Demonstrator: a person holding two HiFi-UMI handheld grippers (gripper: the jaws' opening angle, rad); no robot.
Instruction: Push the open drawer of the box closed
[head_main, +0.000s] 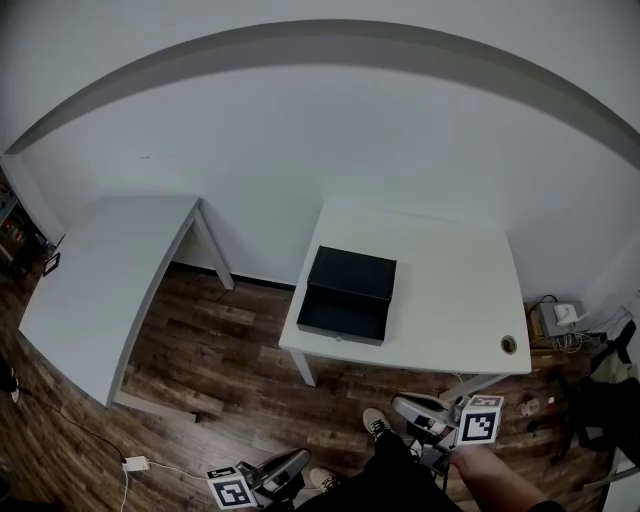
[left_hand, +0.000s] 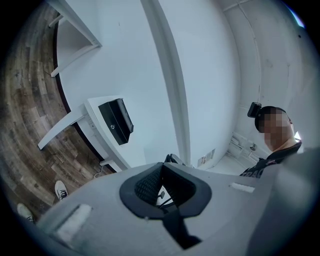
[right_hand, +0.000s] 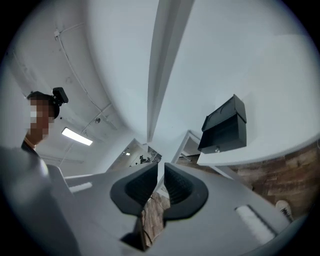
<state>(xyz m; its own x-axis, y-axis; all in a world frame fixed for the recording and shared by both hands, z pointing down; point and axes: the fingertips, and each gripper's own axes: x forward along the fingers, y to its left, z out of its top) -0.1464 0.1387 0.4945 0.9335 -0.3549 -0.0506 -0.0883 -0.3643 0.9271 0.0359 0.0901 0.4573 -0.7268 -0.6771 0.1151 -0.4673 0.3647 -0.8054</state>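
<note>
Right gripper (right_hand: 163, 165): jaws a narrow slit apart, dark ribbed pads facing each other. Nothing between them, only wood floor seen through the gap. Touching nothing.

Left gripper (left_hand: 162, 165): tips meet in a point, closed on nothing. A small opening behind the tips shows only cables.

Pose: both grippers are held low and close to the body, pointing roughly level towards the table. In the head view the right gripper (head_main: 420, 410) sits at the lower right, with the bare right hand (head_main: 480, 465) just behind its marker cube (head_main: 480, 420). The left gripper (head_main: 285, 468) is lower still, near the bottom edge. Both are well apart from the box, with open floor between. A pale shoe (head_main: 375, 422) shows between them.

Box (head_main: 348, 295): matte black, flat and rectangular, on the near left corner of the white table (head_main: 450, 300). Its drawer (head_main: 340, 318) is pulled out towards the person, a shallow open tray whose front reaches about to the table's front edge. The same box shows small in the left gripper view (left_hand: 116, 120) and the right gripper view (right_hand: 225, 131), where a small round knob (right_hand: 217, 149) sits on the drawer front.

Surroundings: gripper bodies are smooth grey plastic. The table top is plain white with a round grommet hole (head_main: 509, 344) near its right front. A second white table (head_main: 100, 270) stands at the left. The floor (head_main: 220, 360) is dark wood plank and the walls are bare white.
</note>
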